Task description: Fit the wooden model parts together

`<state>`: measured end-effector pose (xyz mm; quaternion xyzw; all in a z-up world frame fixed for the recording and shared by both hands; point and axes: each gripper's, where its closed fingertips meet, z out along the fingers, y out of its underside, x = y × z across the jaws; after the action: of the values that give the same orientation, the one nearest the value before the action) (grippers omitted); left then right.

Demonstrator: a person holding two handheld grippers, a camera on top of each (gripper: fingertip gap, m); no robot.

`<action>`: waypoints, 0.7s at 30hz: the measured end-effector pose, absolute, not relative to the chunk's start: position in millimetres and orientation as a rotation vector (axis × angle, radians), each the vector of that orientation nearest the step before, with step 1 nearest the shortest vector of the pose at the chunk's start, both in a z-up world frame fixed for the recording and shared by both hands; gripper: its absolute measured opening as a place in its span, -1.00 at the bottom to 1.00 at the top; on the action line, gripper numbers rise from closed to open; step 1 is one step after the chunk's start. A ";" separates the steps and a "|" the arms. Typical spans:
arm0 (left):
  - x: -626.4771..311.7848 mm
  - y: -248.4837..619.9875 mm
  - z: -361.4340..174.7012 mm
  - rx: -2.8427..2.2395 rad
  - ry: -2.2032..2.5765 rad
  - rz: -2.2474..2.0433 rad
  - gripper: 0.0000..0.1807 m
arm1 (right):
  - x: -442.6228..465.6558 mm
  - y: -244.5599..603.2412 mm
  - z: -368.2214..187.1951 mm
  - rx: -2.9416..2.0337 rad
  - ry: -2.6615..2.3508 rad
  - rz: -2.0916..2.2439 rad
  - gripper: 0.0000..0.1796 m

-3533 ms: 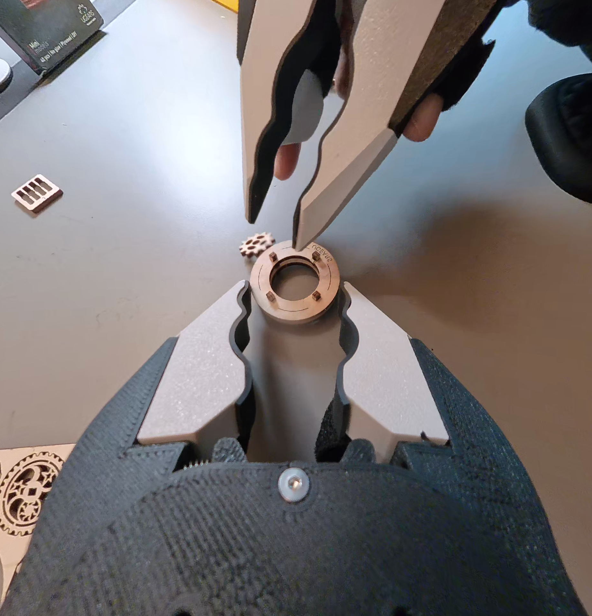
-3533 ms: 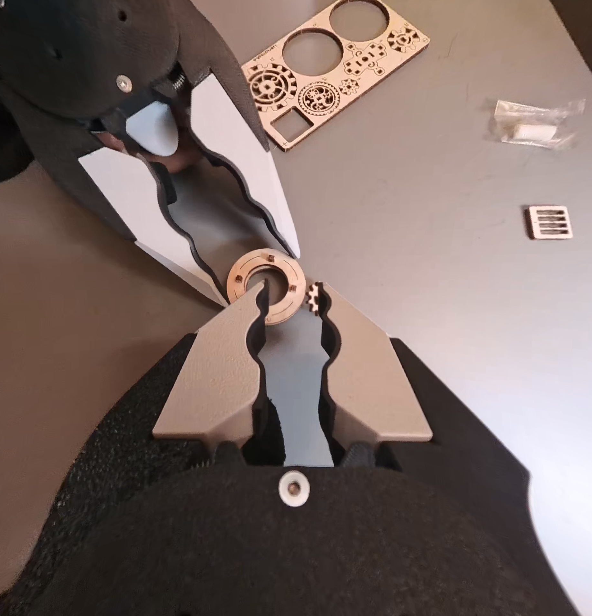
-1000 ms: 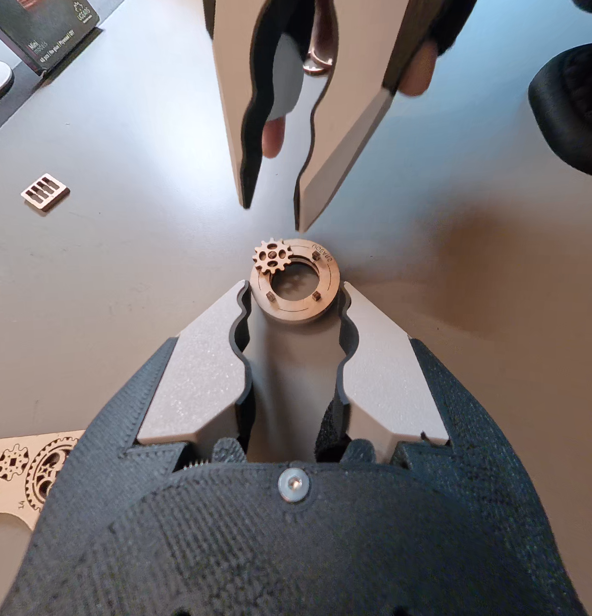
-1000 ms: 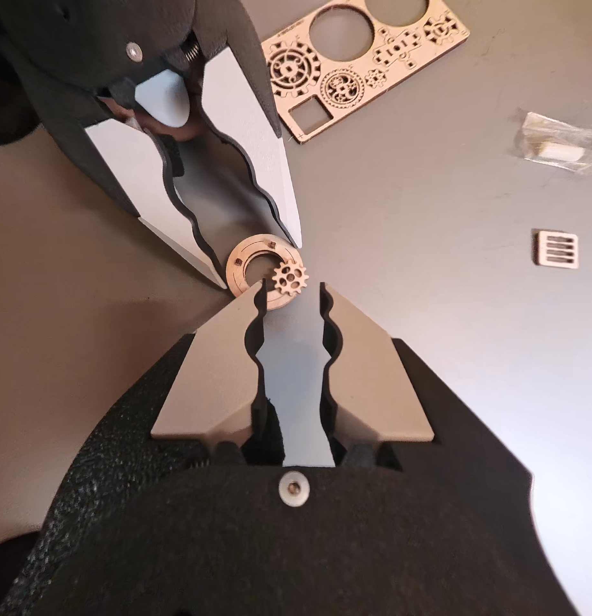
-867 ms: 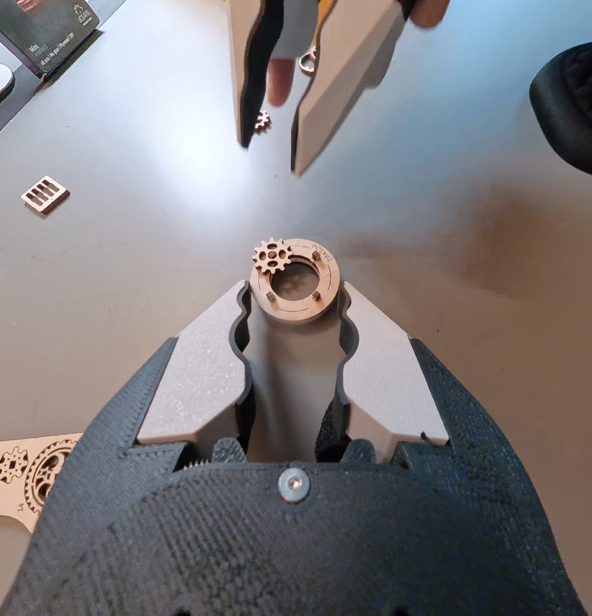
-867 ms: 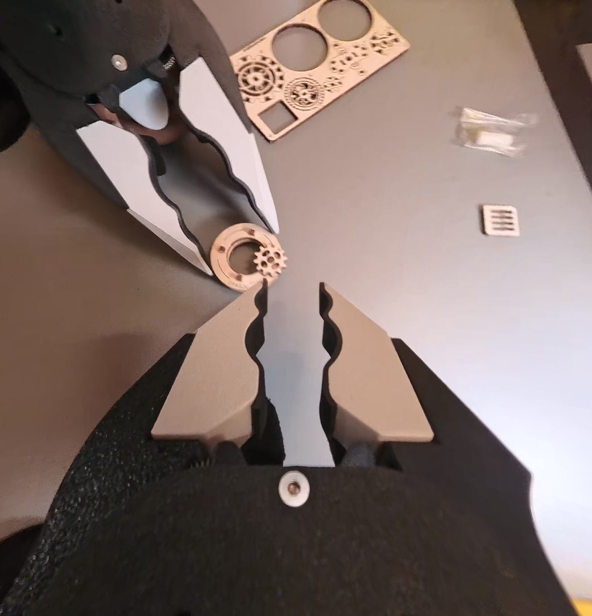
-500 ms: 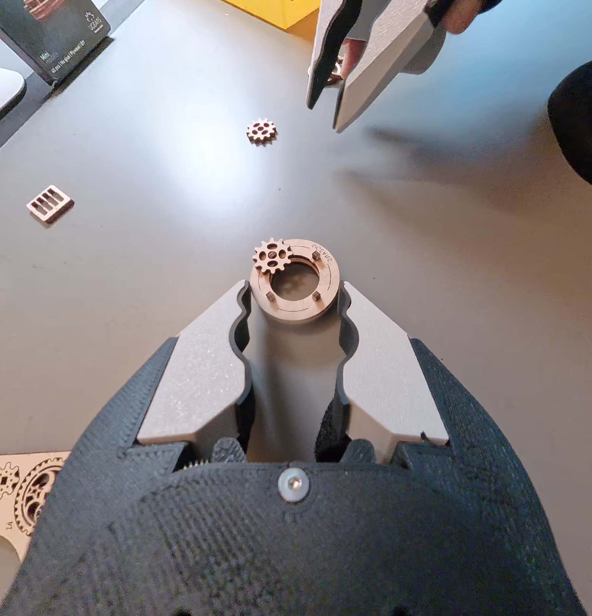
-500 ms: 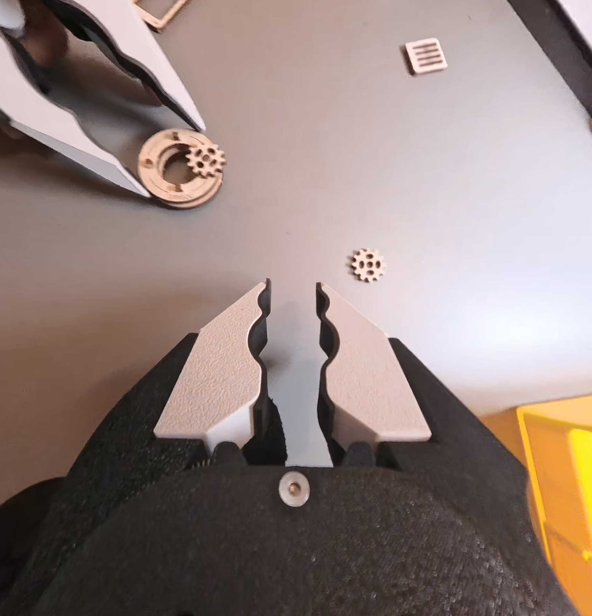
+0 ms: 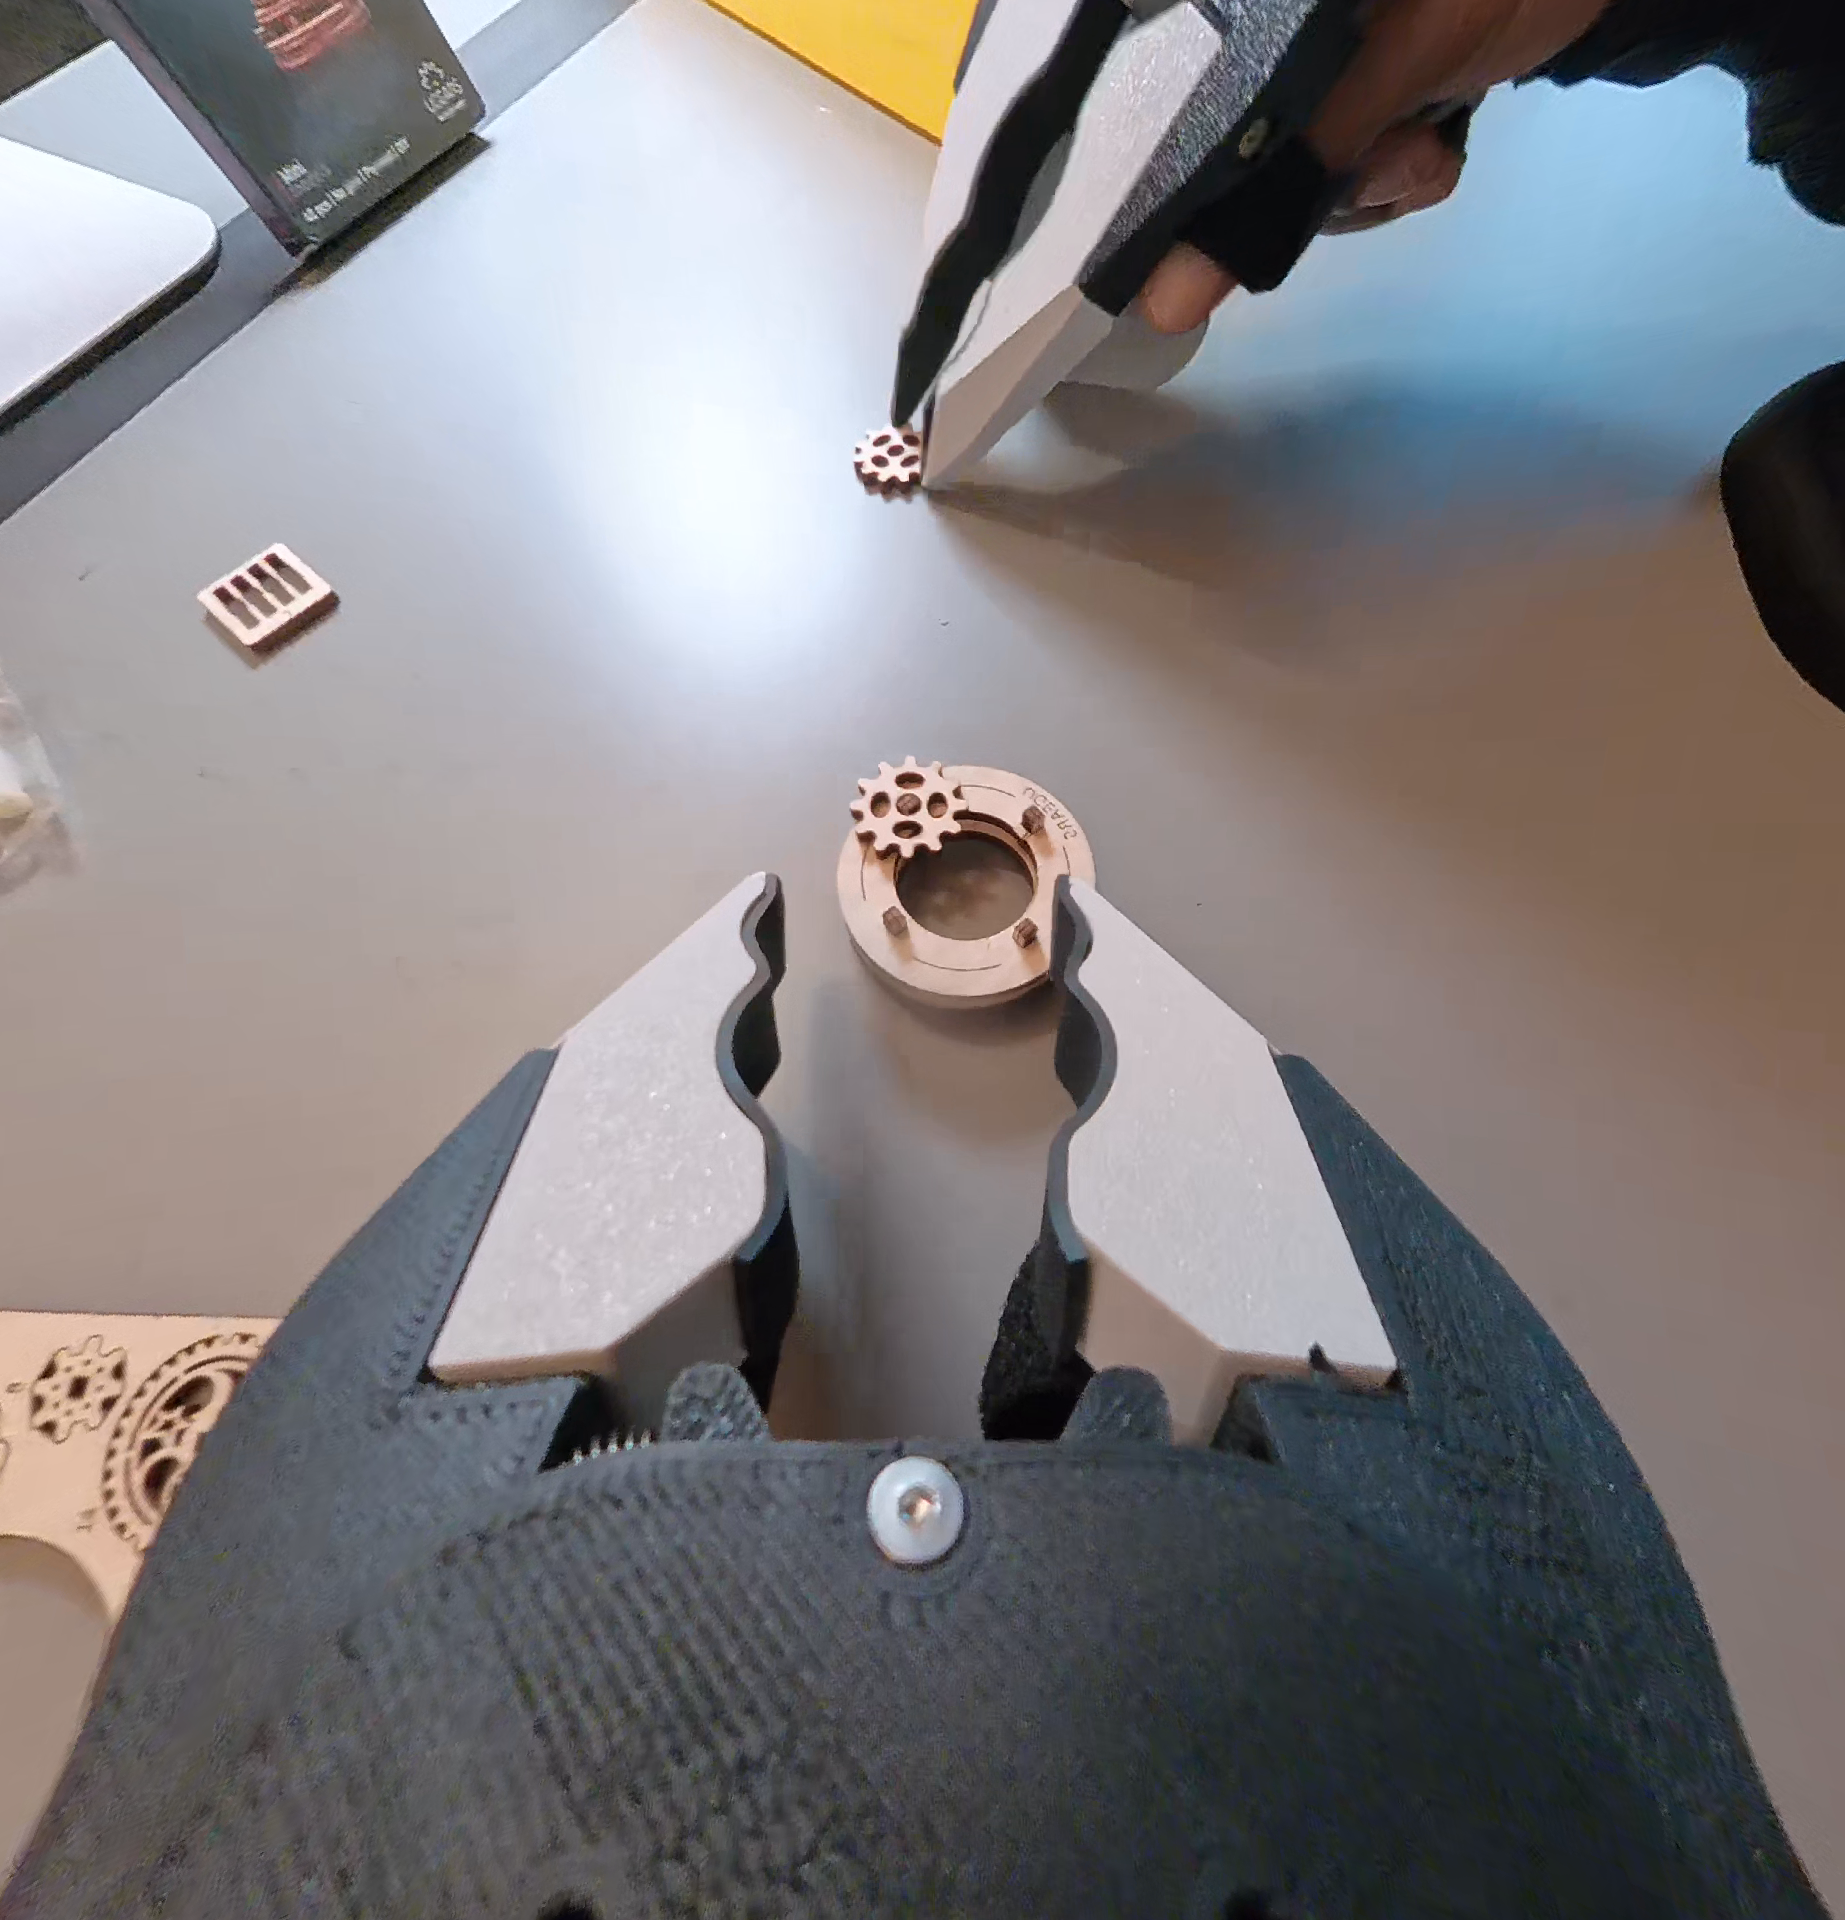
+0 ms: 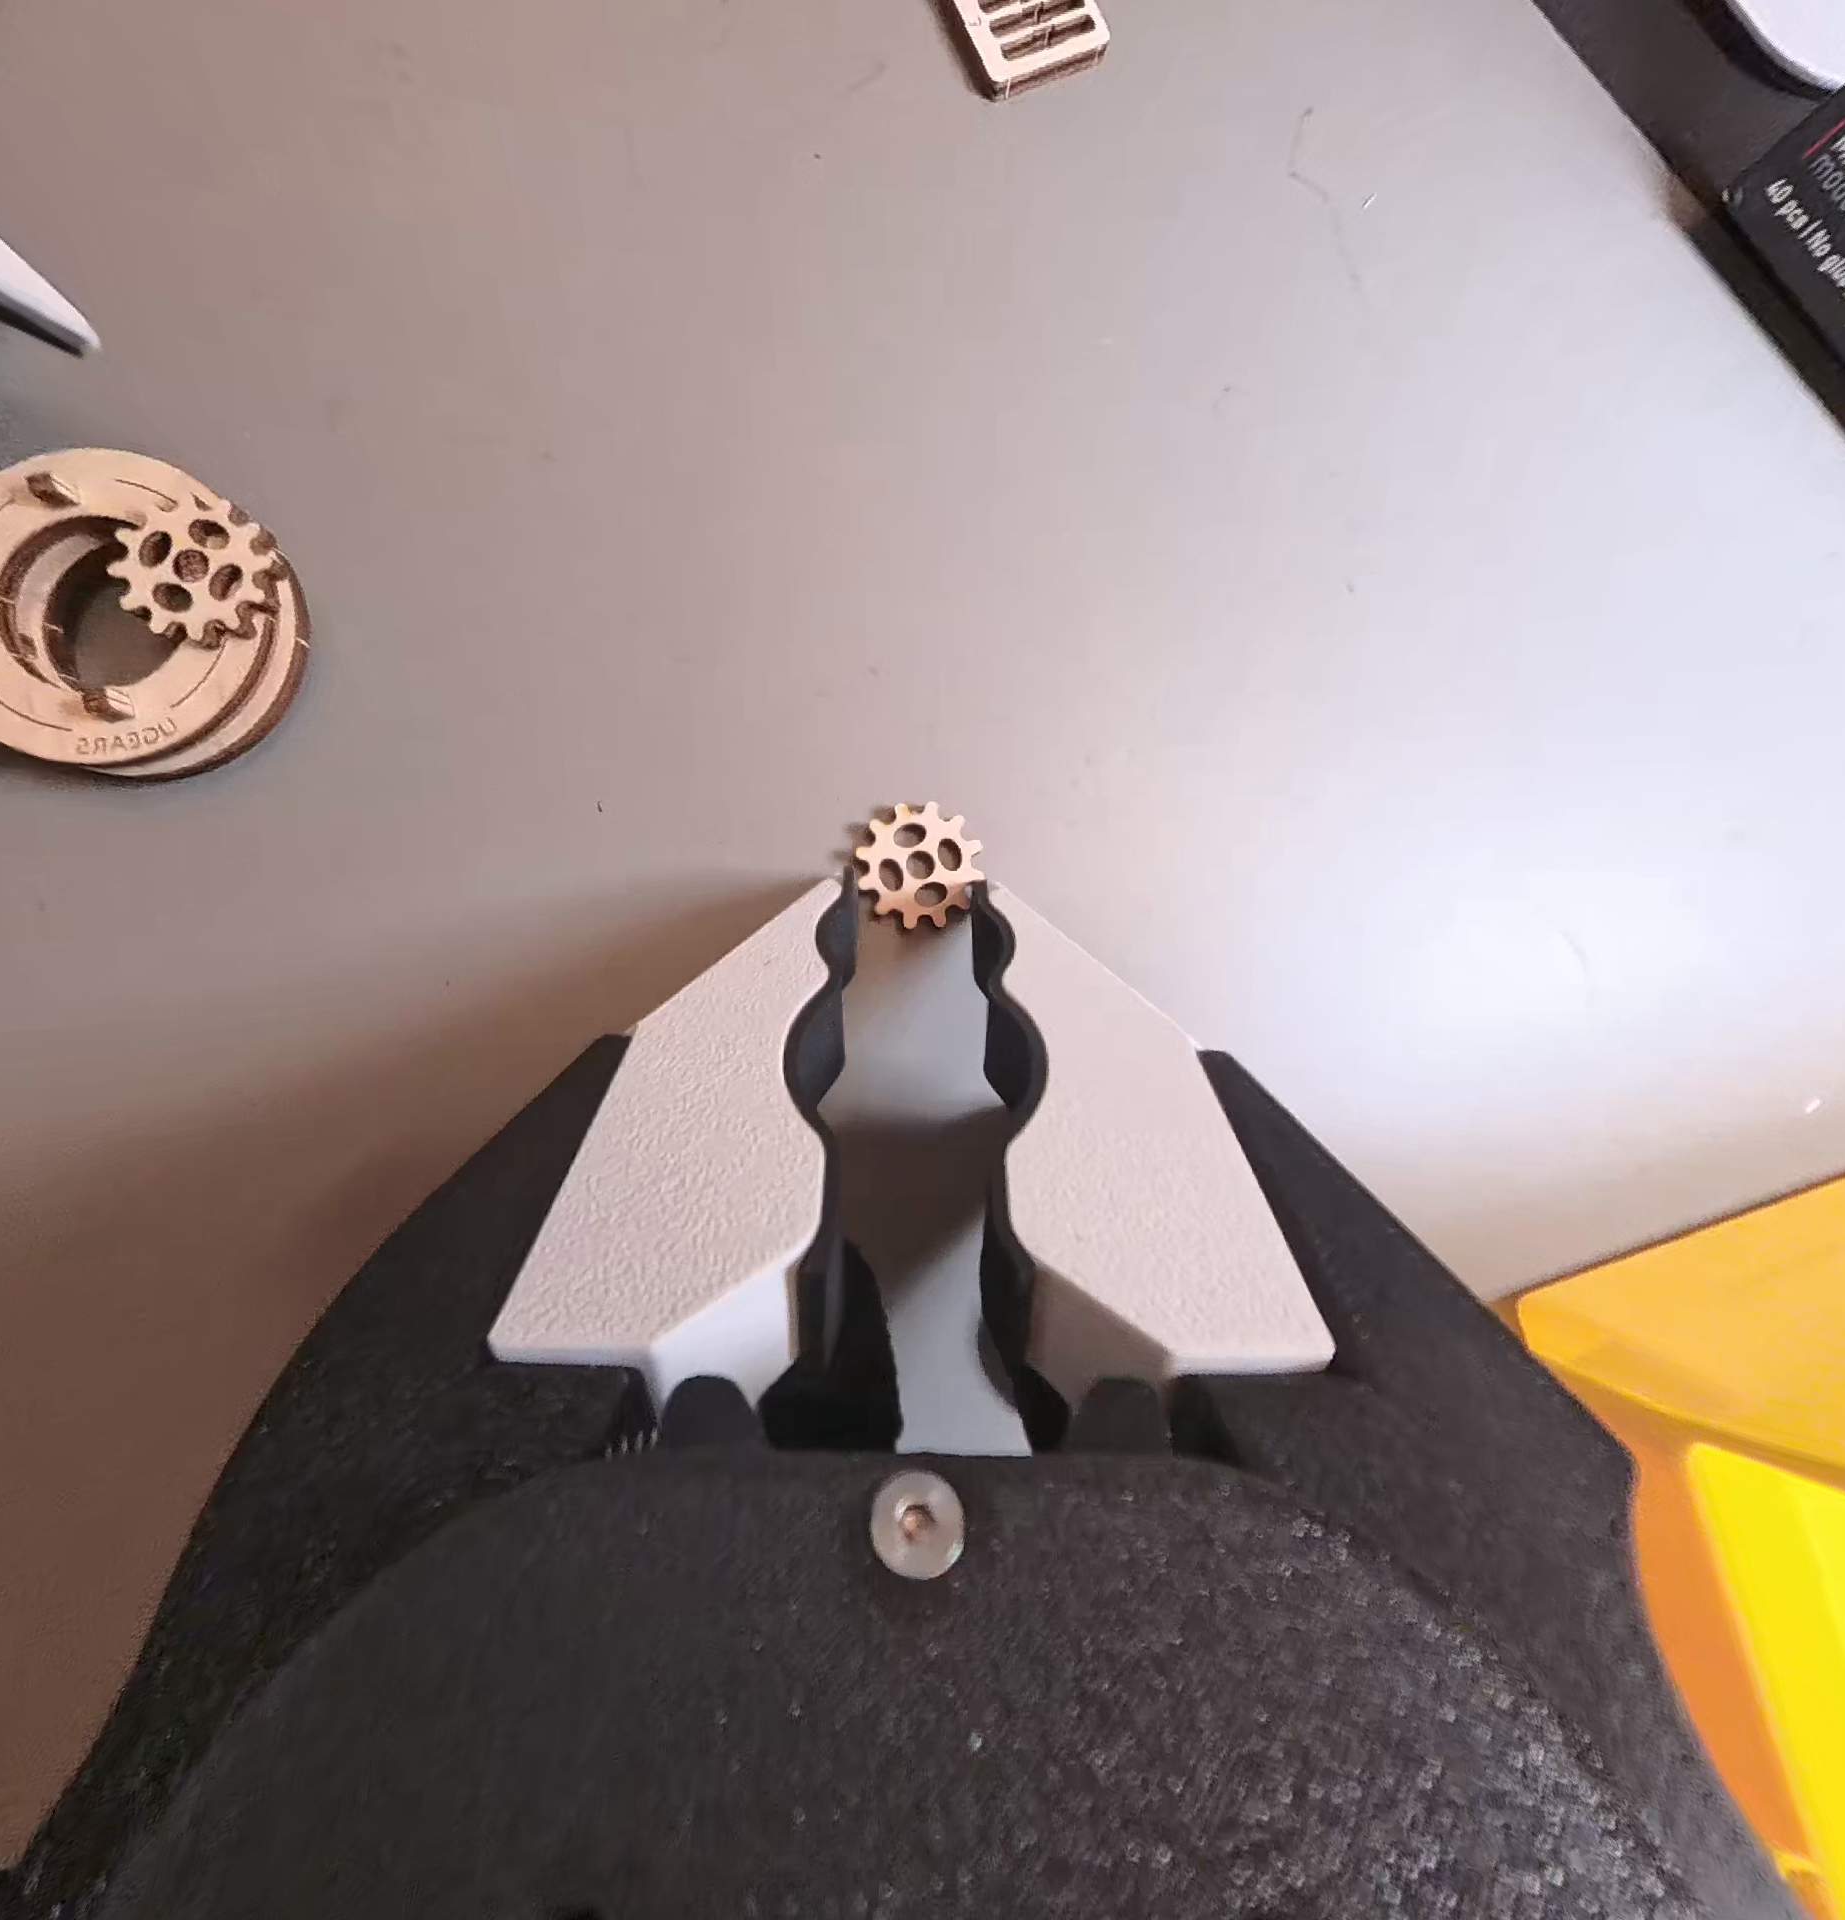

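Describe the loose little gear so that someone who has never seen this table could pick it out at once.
Start at the wooden ring lying on the grey table just ahead of the left gripper. Look past it to the right gripper, whose tips are down at the tabletop. The loose gear lies flat between those tips, unlike its twin gear perched on the ring.

Each camera sits on its tongs, looking down close at the tabletop (image 9: 1313,727); both see the wooden ring (image 9: 965,904) (image 10: 118,634).
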<state>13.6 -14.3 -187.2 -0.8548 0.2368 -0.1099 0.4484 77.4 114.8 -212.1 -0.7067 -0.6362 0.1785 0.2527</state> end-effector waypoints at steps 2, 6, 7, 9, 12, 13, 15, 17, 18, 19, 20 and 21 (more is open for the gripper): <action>8.9 -12.5 -179.4 -2.150 0.570 -0.278 -0.46 | 77.4 114.6 -212.1 -1.925 -1.732 0.480 -0.78; 5.6 -4.1 -147.4 -2.268 0.505 -0.337 -0.57 | 77.6 113.8 -212.1 -1.940 -1.710 0.481 -0.78; 8.5 -0.8 -133.5 -2.272 0.510 -0.336 -0.57 | 77.0 112.4 -211.8 -1.944 -1.705 0.492 -0.78; 22.1 3.5 -101.2 -2.247 0.535 -0.355 -0.58 | 75.3 109.6 -210.8 -1.952 -1.687 0.515 -0.78; 35.5 5.3 -66.1 -2.236 0.574 -0.284 -0.59 | 72.4 104.6 -209.0 -1.957 -1.666 0.551 -0.78; 38.8 2.8 -59.6 -2.247 0.593 -0.257 -0.58 | 71.4 103.1 -208.7 -1.959 -1.659 0.563 -0.78; 39.5 -1.8 -47.9 -2.254 0.635 -0.174 -0.57 | 69.6 102.1 -208.1 -1.962 -1.640 0.575 -0.78; 36.9 -6.2 -35.7 -2.252 0.656 -0.117 -0.57 | 67.2 101.5 -207.2 -1.970 -1.611 0.590 -0.78; 35.0 -7.5 -29.9 -2.250 0.661 -0.093 -0.57 | 66.2 101.3 -206.6 -1.974 -1.596 0.595 -0.78; 33.0 -8.8 -25.1 -2.249 0.666 -0.070 -0.56 | 65.3 101.0 -206.1 -1.977 -1.581 0.600 -0.78; 31.9 -10.0 -21.5 -2.248 0.670 -0.055 -0.56 | 64.6 100.3 -205.6 -1.979 -1.568 0.606 -0.78; 31.8 -11.4 -19.0 -2.247 0.675 -0.044 -0.55 | 64.2 99.8 -205.1 -1.981 -1.557 0.611 -0.78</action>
<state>31.8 -11.4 -19.0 -0.8828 0.2651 -0.0173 0.3873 64.2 99.8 -205.1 -0.7356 -0.5780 0.2269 0.2709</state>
